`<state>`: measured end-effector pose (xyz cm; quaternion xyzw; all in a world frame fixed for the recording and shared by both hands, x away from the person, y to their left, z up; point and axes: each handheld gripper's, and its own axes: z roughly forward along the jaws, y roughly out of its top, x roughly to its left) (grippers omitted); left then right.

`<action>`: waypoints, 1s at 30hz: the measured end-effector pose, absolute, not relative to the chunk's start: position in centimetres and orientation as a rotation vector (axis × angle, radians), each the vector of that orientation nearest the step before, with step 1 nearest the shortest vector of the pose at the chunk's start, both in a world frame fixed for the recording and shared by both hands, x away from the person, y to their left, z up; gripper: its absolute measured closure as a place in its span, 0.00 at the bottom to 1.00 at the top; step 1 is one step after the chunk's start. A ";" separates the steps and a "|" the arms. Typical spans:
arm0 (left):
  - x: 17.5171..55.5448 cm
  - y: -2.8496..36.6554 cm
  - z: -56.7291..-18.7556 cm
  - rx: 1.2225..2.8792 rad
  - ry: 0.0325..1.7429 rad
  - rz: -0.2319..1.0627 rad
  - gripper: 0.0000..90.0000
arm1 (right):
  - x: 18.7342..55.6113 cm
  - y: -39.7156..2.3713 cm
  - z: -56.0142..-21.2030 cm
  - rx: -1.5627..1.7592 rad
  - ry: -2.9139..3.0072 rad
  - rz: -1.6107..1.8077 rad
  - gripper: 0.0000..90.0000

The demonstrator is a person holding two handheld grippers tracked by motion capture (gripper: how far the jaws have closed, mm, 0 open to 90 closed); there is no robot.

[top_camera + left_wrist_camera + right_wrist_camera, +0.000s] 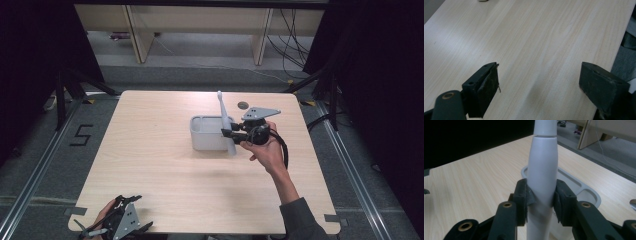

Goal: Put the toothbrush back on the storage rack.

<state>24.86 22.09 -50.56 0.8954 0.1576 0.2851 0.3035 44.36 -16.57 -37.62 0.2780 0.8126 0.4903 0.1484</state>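
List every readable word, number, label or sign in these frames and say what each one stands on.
"5": a dark numeral marked on the grey floor left of the table, in the high view.
The white electric toothbrush, the grey tray and the right gripper carry no readable text or brand.

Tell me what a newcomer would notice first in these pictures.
First, the white electric toothbrush held upright, clamped in the right gripper beside the grey container near the table's middle. Then the left gripper, jaws wide apart and holding nothing, resting at the table's near left corner.
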 end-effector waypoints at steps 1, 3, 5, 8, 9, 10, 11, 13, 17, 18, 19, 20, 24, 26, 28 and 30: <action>24.9 22.1 -50.5 2.375 0.416 0.752 0.17 | 44.4 -16.6 -37.6 0.800 2.337 1.410 0.74; 24.8 22.1 -50.5 2.374 0.416 0.749 0.17 | 44.4 -16.4 -37.4 0.801 2.341 1.402 0.74; 24.9 22.2 -50.4 2.389 0.409 0.731 0.17 | 44.5 -16.2 -37.3 0.801 2.325 1.413 0.74; 24.9 22.1 -50.5 2.373 0.415 0.749 0.17 | 44.8 -15.9 -37.0 0.798 2.298 1.442 0.74; 24.9 22.0 -50.6 2.360 0.422 0.757 0.17 | 44.8 -15.8 -36.8 0.829 2.312 1.452 0.74; 24.9 22.0 -50.7 2.364 0.422 0.762 0.17 | 45.0 -15.7 -36.7 0.808 2.296 1.458 0.74; 24.9 22.0 -50.6 2.366 0.420 0.762 0.17 | 45.0 -15.6 -36.5 0.803 2.305 1.457 0.74; 24.8 22.1 -50.5 2.374 0.415 0.745 0.17 | 45.2 -15.2 -36.3 0.809 2.293 1.481 0.74; 24.9 22.1 -50.5 2.375 0.408 0.733 0.17 | 45.6 -14.5 -35.5 0.789 2.273 1.487 0.74; 24.9 22.1 -50.5 2.375 0.408 0.733 0.17 | 45.6 -14.4 -35.4 0.801 2.282 1.483 0.74; 24.9 22.1 -50.5 2.384 0.409 0.722 0.17 | 45.6 -14.4 -35.4 0.801 2.282 1.483 0.74; 24.9 22.1 -50.5 2.375 0.411 0.730 0.17 | 45.8 -14.2 -35.3 0.792 2.279 1.489 0.74; 24.9 22.1 -50.4 2.376 0.406 0.734 0.17 | 46.3 -13.8 -34.6 0.784 2.269 1.492 0.74; 24.8 22.1 -50.5 2.370 0.413 0.738 0.17 | 46.6 -13.6 -34.3 0.792 2.262 1.505 0.74; 24.9 22.0 -50.6 2.367 0.419 0.753 0.17 | 46.9 -13.4 -33.9 0.802 2.257 1.500 0.74; 24.9 22.0 -50.6 2.367 0.419 0.746 0.17 | 47.1 -13.3 -33.7 0.796 2.244 1.508 0.74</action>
